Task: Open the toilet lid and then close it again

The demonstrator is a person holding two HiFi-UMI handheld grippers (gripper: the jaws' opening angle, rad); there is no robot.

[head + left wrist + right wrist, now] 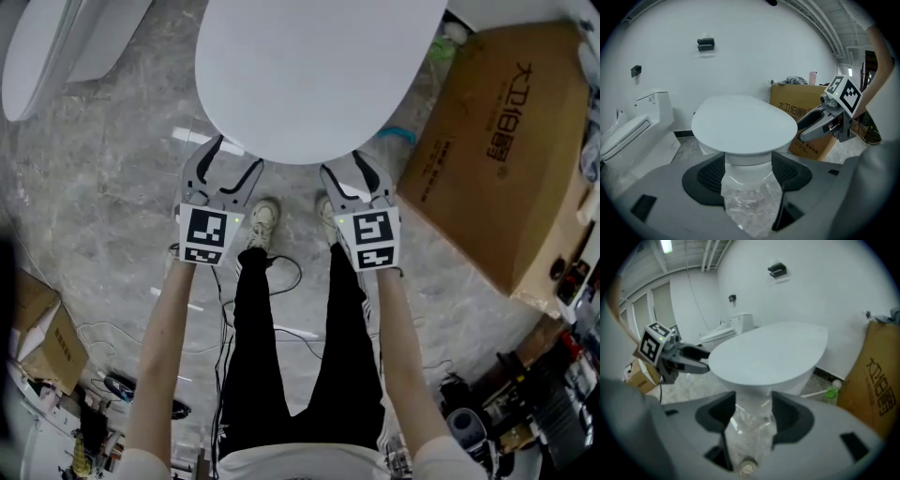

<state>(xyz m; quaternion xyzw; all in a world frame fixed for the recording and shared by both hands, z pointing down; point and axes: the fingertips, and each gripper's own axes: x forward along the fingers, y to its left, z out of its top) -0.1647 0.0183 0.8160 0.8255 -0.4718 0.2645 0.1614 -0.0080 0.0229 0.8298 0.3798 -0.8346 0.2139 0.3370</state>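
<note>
Now, the toilet lid [319, 66] lies shut — a smooth, glossy white oval — just ahead of both claws, its rounded front rim right over their tips. Left gripper [236, 155] and right gripper [345, 164] sit side by side, jaws spread wide, ribbed black pads clamping nothing; whether the tips touch the rim can't be told. Veined grey floor [103, 187] lies open outside the left claw, while a brown cardboard box [506, 141] crowds the right claw's outer side.
</note>
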